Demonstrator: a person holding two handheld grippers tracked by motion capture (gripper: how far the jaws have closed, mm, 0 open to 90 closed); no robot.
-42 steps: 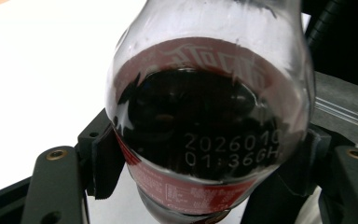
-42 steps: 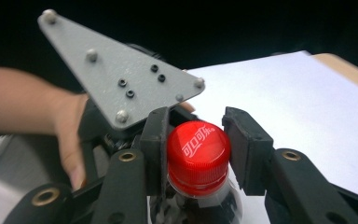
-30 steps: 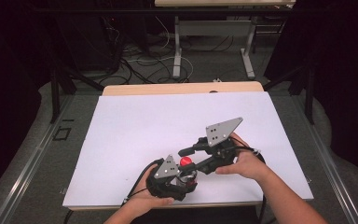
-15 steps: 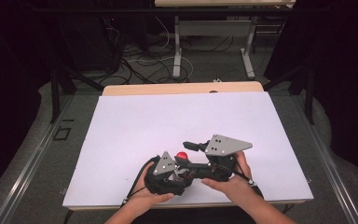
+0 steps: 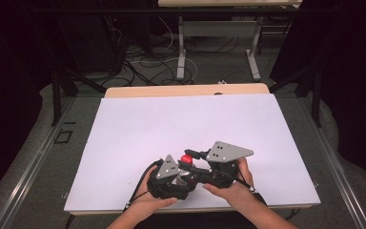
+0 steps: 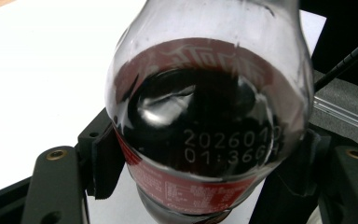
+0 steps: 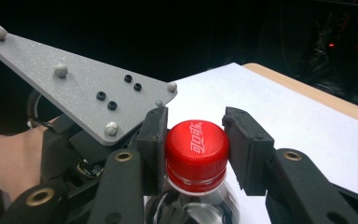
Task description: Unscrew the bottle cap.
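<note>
A clear plastic bottle of dark cola with a red label stands near the table's front edge. My left gripper is shut on its body, its pads pressed against both sides. The red screw cap sits between the jaws of my right gripper, whose pads touch it on either side. From above, the left gripper and the right gripper meet at the cap, a hand behind each. The bottle's body is mostly hidden there.
A white sheet covers the table, with a wooden strip along its far edge. The left gripper's grey plate stands close to the left of the cap. Table legs and cables lie on the floor beyond.
My right gripper has come down and to the left onto the red cap, and its jaws now enclose it. The left gripper and the bottle have stayed put.
</note>
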